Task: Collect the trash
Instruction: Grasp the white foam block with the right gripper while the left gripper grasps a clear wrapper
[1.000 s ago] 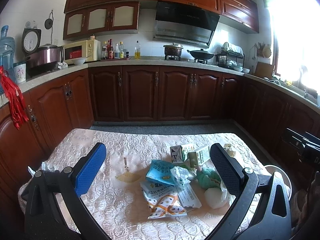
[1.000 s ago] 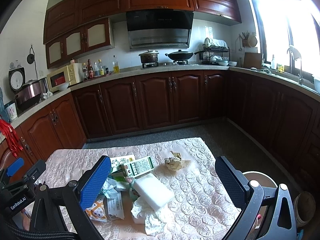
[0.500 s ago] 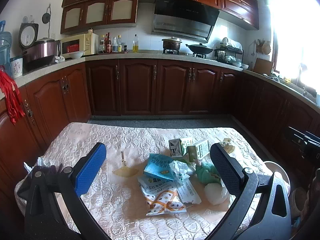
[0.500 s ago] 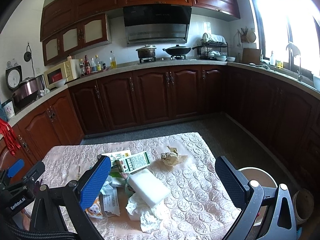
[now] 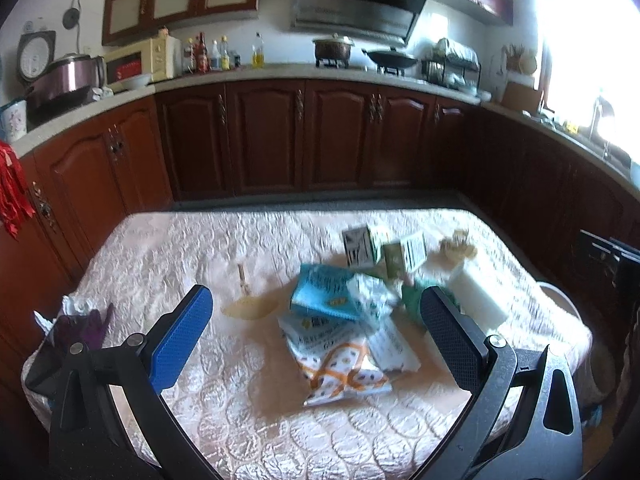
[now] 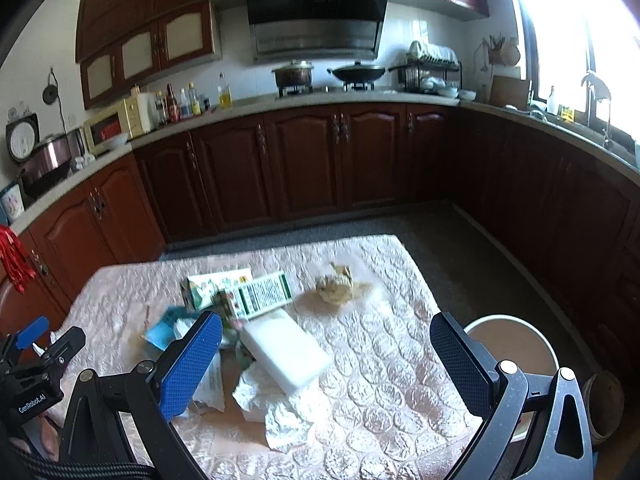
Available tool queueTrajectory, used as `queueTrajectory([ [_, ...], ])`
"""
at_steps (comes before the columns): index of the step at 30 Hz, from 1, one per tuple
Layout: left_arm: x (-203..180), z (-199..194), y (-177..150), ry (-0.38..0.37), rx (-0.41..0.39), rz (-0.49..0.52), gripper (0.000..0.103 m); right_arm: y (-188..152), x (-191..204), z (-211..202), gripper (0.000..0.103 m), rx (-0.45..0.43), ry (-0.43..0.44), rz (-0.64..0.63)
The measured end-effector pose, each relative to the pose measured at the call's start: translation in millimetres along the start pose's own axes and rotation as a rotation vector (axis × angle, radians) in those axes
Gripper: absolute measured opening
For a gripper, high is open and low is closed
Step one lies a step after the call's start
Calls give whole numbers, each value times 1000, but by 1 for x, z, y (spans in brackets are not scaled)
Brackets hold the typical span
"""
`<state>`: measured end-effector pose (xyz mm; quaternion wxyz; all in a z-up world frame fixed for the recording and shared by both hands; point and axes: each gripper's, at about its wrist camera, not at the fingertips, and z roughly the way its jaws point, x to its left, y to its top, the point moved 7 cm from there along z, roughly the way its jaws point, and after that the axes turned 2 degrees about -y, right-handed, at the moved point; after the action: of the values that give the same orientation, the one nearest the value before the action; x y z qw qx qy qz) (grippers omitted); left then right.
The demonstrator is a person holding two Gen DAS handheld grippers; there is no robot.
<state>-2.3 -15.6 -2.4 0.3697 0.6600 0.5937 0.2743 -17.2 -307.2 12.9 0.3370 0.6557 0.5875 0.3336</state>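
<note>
**Above the table: both grippers spread wide, trash pile lying between the fingers' lines of sight**

Over the quilted tablecloth (image 5: 168,256) the left gripper (image 5: 316,320) hangs with jaws wide apart, nothing between them. Its blue-padded finger (image 5: 180,336) sits at lower left, the black one (image 5: 452,340) at lower right. Trash pile lies on the cloth ahead of and between the two fingers, closer to the black one: orange-patterned snack bag (image 5: 340,368) nearest, blue packet (image 5: 324,292) just behind and overlapping it, two small cartons (image 5: 380,248) further back. White foam block (image 5: 476,296) lies beyond the black finger. A flat tan scrap (image 5: 250,308) lies alone, left of the pile.

Right gripper (image 6: 324,356), jaws likewise wide, holding nothing. White foam block (image 6: 286,350) lies between its fingers, nearer the blue one (image 6: 188,364), resting on crumpled white paper (image 6: 280,408). Cartons (image 6: 240,292) lie beyond the block. Crumpled brown wad (image 6: 334,290) sits apart, further back on the cloth. Round bin (image 6: 512,344) stands off the table's right edge, behind the black finger (image 6: 460,360).

No contact with any item visible in either view. Left view is motion-blurred.
</note>
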Motion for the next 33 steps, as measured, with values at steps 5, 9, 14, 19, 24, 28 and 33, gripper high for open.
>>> queueTrajectory([
  [5, -8, 19, -9, -24, 49, 24, 103, -13, 4, 21, 103, 64, 33, -17],
  [9, -18, 37, -16, -61, 96, 45, 103, -29, 5, 44, 103, 130, 66, -32],
  [14, -28, 59, -15, -69, 138, 62, 103, -43, 2, 69, 103, 215, 135, -2],
  [19, -34, 75, -13, -55, 166, 80, 103, -47, 4, 87, 103, 265, 174, -19],
  [24, -38, 92, -14, -47, 200, 85, 103, -48, 10, 106, 103, 315, 185, -51],
  [28, -38, 107, -15, -61, 237, 71, 103, -51, 14, 121, 103, 345, 207, -64],
  [33, -40, 125, -14, -68, 271, 83, 103, -52, 16, 134, 103, 370, 257, -49],
])
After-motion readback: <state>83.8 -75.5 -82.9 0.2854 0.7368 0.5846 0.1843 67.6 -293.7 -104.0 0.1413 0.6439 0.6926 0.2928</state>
